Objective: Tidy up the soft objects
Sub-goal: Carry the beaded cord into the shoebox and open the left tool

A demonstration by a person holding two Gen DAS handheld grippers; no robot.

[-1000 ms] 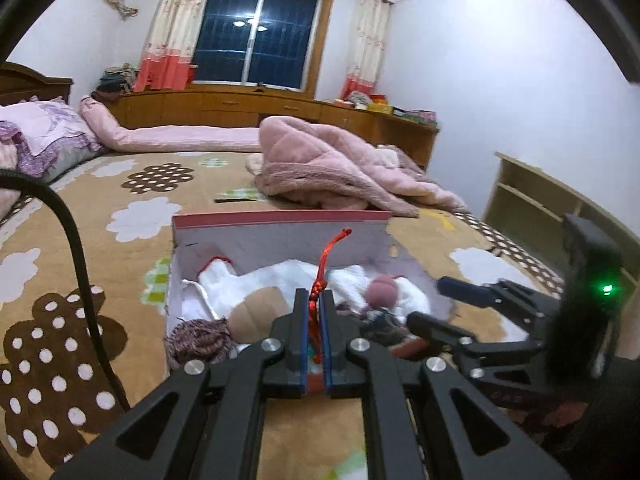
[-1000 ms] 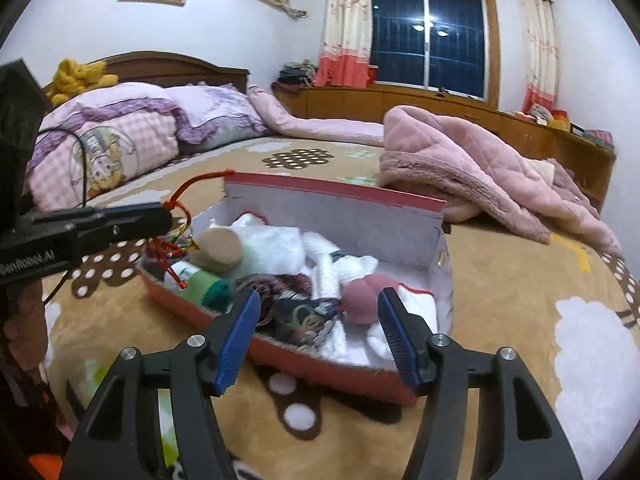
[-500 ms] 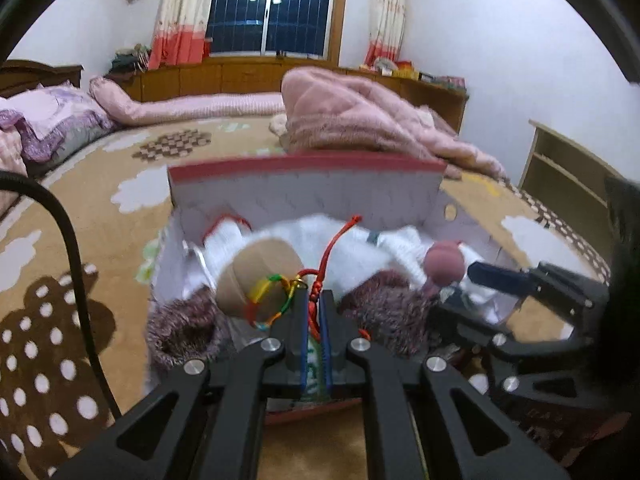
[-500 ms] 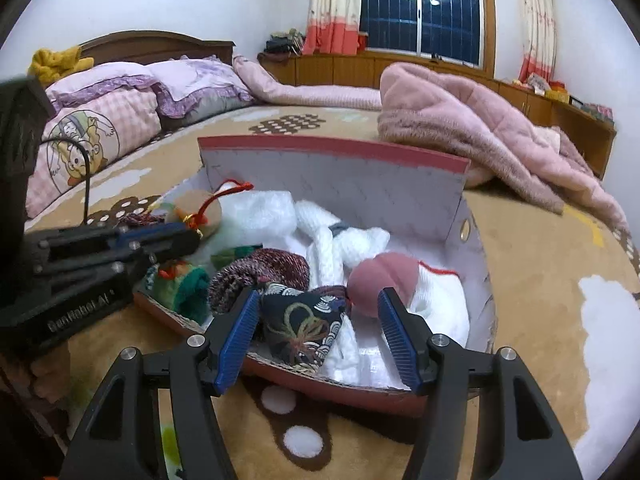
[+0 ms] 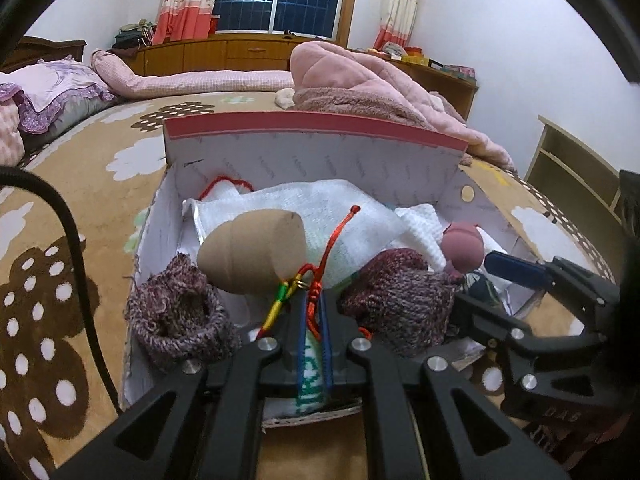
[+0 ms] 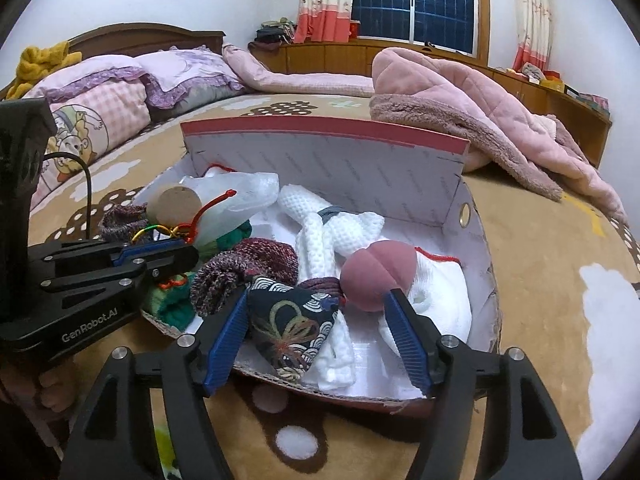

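Both tools are matte black plastic: each finger is a flat, angular linkage with triangular cut-outs, joined by round silver screw heads and faced on the inside with ribbed blue pads (image 6: 408,340). The left gripper (image 5: 313,312) carries white "GenRobot.AI" lettering along its side, seen from the right wrist camera, where its boxy black body stands tall. A thick black cable (image 5: 68,240) curves up beside it, and the right gripper (image 6: 316,316) has the same build

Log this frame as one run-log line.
left claw: shut on red cord of tan wooden gourd | right claw: open, jaws just widened, over dark patterned pouch | red-rimmed cardboard box: on bed
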